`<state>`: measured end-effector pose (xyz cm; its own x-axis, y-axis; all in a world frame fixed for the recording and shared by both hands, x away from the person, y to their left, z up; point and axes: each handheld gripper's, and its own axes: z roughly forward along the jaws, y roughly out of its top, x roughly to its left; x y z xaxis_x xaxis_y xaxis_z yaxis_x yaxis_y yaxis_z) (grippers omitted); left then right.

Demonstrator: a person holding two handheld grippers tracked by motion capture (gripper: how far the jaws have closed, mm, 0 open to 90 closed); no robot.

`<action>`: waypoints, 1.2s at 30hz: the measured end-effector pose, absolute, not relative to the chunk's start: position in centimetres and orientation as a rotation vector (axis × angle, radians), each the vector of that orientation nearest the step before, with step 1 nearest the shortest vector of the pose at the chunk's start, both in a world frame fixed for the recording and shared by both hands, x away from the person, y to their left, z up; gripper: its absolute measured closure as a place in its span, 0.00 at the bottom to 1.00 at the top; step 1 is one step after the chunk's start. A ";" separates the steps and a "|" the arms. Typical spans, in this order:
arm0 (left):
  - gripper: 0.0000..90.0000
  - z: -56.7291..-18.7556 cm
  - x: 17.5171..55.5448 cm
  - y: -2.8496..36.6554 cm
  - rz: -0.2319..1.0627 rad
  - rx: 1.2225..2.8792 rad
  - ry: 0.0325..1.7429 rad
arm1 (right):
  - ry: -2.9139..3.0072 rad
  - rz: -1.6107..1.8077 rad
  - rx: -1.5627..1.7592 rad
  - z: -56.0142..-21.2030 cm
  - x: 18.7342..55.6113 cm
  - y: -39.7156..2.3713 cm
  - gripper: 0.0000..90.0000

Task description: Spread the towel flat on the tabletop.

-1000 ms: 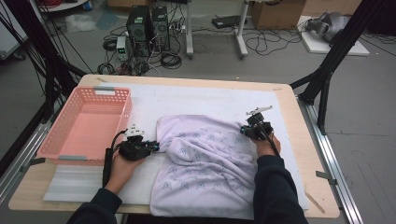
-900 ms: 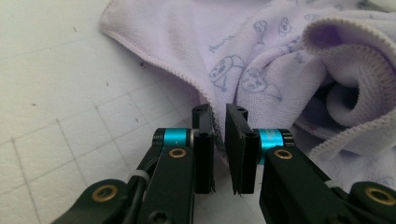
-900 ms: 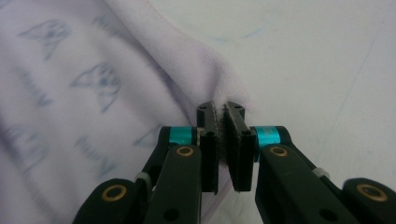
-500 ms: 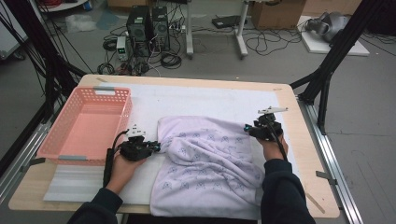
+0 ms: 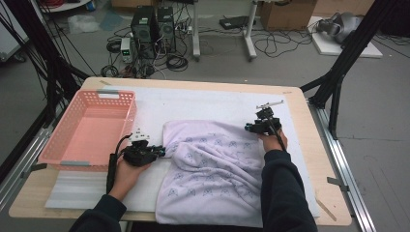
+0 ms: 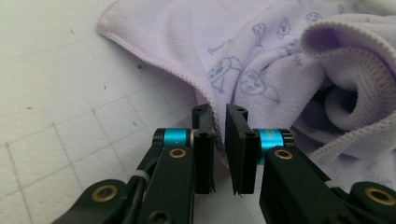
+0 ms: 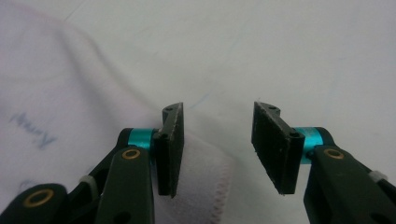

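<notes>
Lying crumpled just right of the pink plastic basket (image 5: 87,128), the lilac printed towel (image 5: 212,174) is pinched at its hem by the left gripper (image 6: 219,122), while the right gripper (image 7: 217,140), jaws just opened, seemingly hovers over its corner.

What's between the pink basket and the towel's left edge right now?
In the high view, the left gripper, shut on the towel edge, lies on the white mat beside the pink basket.
</notes>
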<state>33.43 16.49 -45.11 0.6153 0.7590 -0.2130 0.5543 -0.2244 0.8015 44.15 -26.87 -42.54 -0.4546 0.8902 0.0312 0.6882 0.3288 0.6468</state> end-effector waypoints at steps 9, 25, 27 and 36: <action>0.90 -45.1 33.4 16.5 0.280 1.916 1.045 | 2.347 0.636 1.187 -42.5 43.7 -25.1 0.93; 0.58 -43.7 33.6 16.3 0.309 1.811 1.060 | 1.973 0.689 1.263 -41.0 41.1 -28.3 0.65; 0.57 -42.9 34.0 15.9 0.294 1.773 1.057 | 1.946 0.744 1.273 -40.6 40.1 -29.3 0.65; 0.53 -41.0 37.8 13.3 0.356 1.768 1.092 | 1.893 0.944 1.274 -39.4 36.7 -31.6 0.62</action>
